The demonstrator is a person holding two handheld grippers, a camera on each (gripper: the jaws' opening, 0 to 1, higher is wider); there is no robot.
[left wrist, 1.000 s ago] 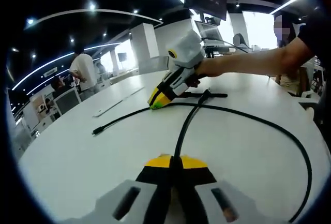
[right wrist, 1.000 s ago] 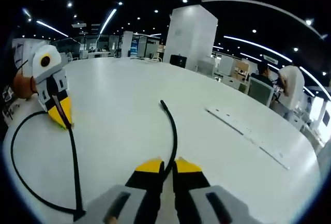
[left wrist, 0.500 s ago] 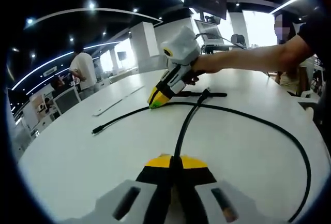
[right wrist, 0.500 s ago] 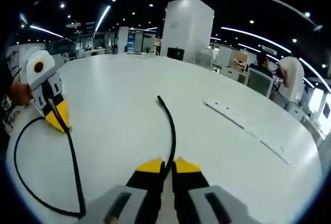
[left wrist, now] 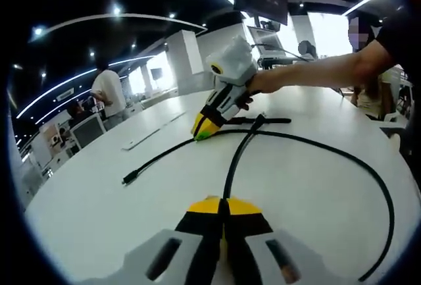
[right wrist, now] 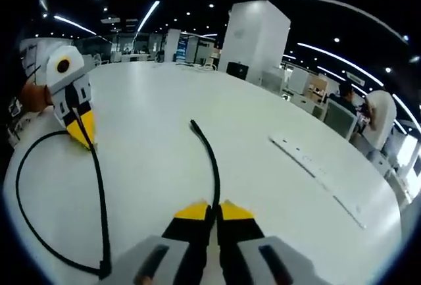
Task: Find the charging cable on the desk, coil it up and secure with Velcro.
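Black charging cable (left wrist: 309,145) looped on desk (left wrist: 105,219)

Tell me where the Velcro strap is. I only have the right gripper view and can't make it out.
Observer: A black strap, apparently the Velcro, lies across the cable, just beside the right gripper.
Operator: Is the left gripper clamped on?
Observer: Yes. The left gripper is shut on the cable, which runs straight out from its tips.
Operator: How wide is the loop?
Observer: It sweeps wide across the table in the left gripper view, then curves back toward that view's bottom edge.
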